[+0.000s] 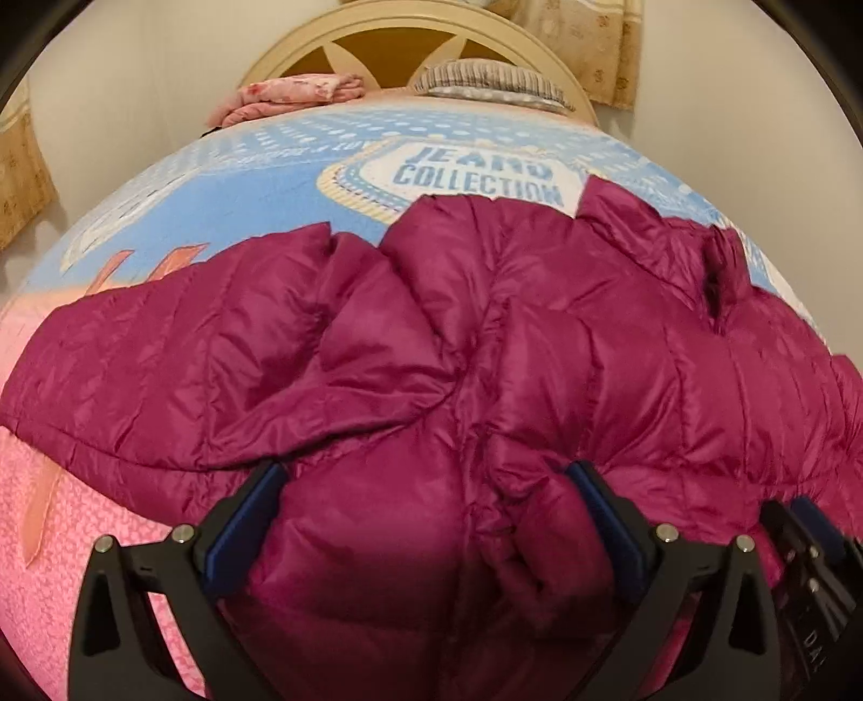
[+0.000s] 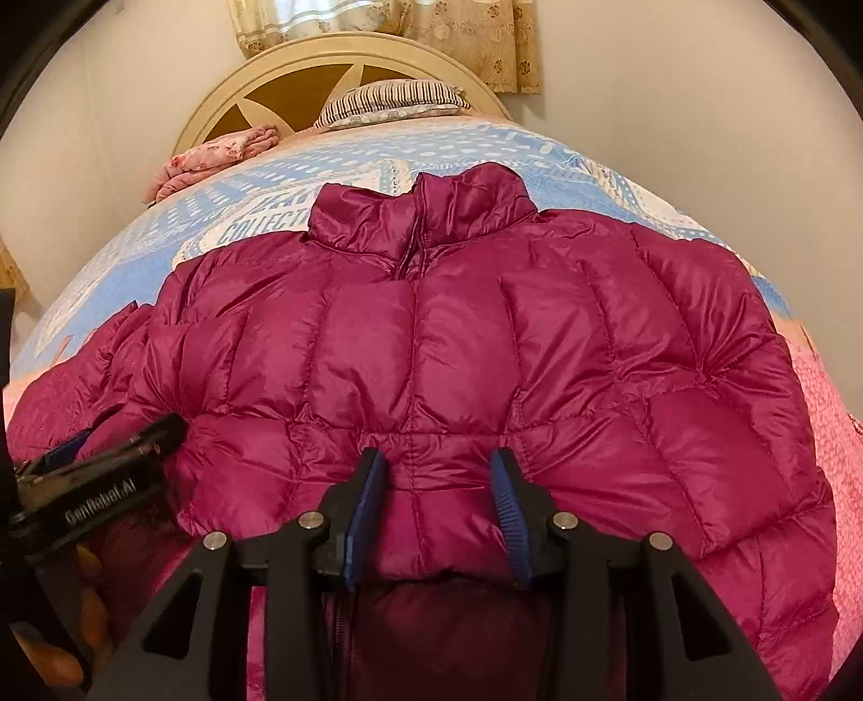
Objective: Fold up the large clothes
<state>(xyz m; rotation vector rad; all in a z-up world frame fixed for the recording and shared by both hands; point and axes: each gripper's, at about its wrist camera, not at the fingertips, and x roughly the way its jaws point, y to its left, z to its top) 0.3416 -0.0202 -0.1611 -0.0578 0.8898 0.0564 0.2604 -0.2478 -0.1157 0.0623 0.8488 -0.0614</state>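
A magenta quilted puffer jacket (image 2: 464, 345) lies on the bed with its collar (image 2: 420, 215) toward the headboard; it also fills the left wrist view (image 1: 431, 350). My left gripper (image 1: 426, 485) is open wide, its fingers on either side of a bunched fold of the jacket's lower part. My right gripper (image 2: 438, 469) is open, its blue pads (image 2: 507, 496) straddling the jacket's folded hem near the middle seam. The left gripper shows at the left edge of the right wrist view (image 2: 108, 453), and the right gripper at the right edge of the left wrist view (image 1: 809, 544).
The bed has a blue and pink printed cover (image 1: 269, 178). A cream headboard (image 2: 302, 70), a striped pillow (image 2: 388, 102) and a folded pink floral cloth (image 2: 216, 153) are at the far end. Curtains (image 2: 474, 32) hang behind.
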